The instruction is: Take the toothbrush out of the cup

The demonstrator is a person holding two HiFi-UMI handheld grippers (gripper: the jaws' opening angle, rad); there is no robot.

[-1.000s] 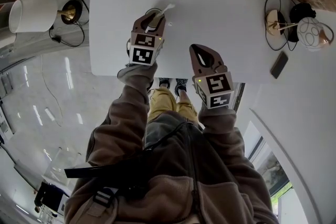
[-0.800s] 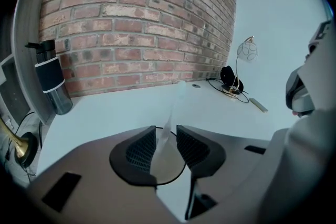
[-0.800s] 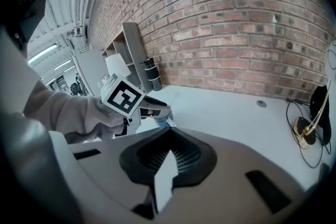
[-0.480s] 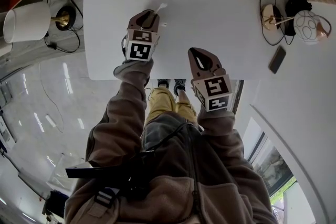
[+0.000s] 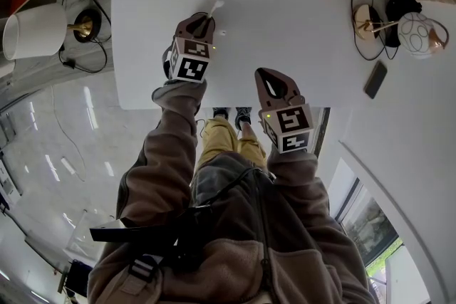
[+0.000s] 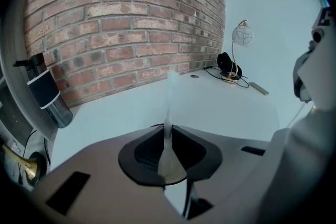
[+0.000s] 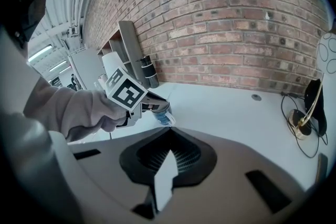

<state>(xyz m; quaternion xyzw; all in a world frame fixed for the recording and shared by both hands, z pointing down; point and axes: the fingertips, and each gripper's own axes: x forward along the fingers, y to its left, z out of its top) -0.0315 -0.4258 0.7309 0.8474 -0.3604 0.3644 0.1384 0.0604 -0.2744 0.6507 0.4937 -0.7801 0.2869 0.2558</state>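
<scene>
Change since earlier frames: left gripper [image 5: 203, 23] jaws have just been closing, from spread wide to nipped in on the brush handle. Its marker cube now sits more tilted in the head view. Right gripper [image 5: 267, 78] is in the same spot, lower centre-right.
Left gripper state: pinching the translucent white plastic toothbrush [image 6: 168, 113]. In the left gripper view the handle runs up through the meeting jaw tips.
Right gripper state: jaws pressed together with nothing between them, hovering over the plain white bench [image 5: 299, 3], well apart from the cup.
Toothbrush position: bristle head pokes out past the left gripper, upper centre-left of the head view [image 5: 216, 6]. The lower end is hidden, so judged not yet lifted out.
Cup position: small clear blue-tinted cup [image 7: 160, 114], directly under the left gripper's tips in the right gripper view. It is mostly covered in the head view.
Step in hand (judged): grasp made, lift comes next.
Risk 1: the handle is thin and smooth, so it may slip or swivel in the pinch if the hold is light.
Risk 2: the cup looks light and nothing steadies it. An oblique pull could drag the brush against the rim and tip or slide the cup.
Risk 3: jaw tips sit close over the rim and may catch it on the way up.
</scene>
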